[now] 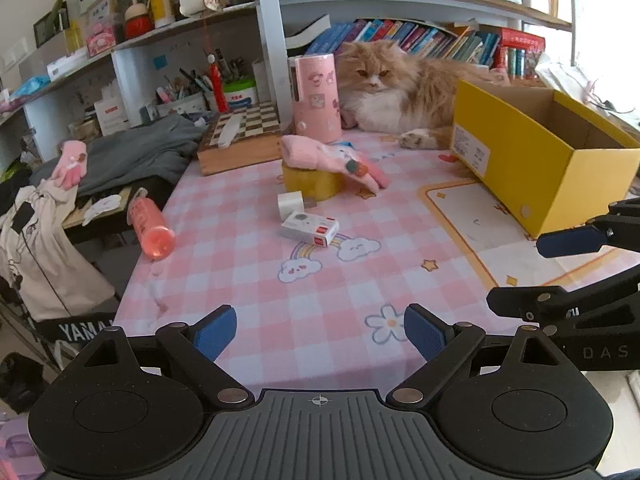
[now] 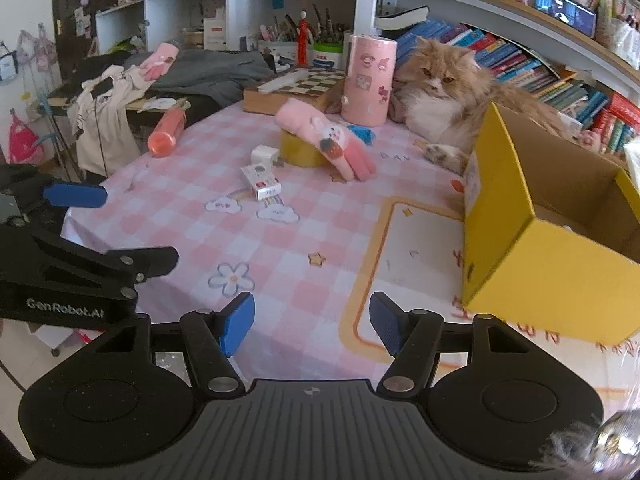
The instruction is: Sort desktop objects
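Both grippers hover over the near edge of the table, jaws apart and empty: the left gripper [image 1: 318,334] wide, the right gripper [image 2: 312,326] narrower. The small box [image 1: 310,229] lies ahead of the left one, well left of the yellow box [image 1: 540,160], its long axis crosswise.

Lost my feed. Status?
Both tools, left and right, open, empty. Pink glove draped over yellow tape roll. Cat beside yellow box.
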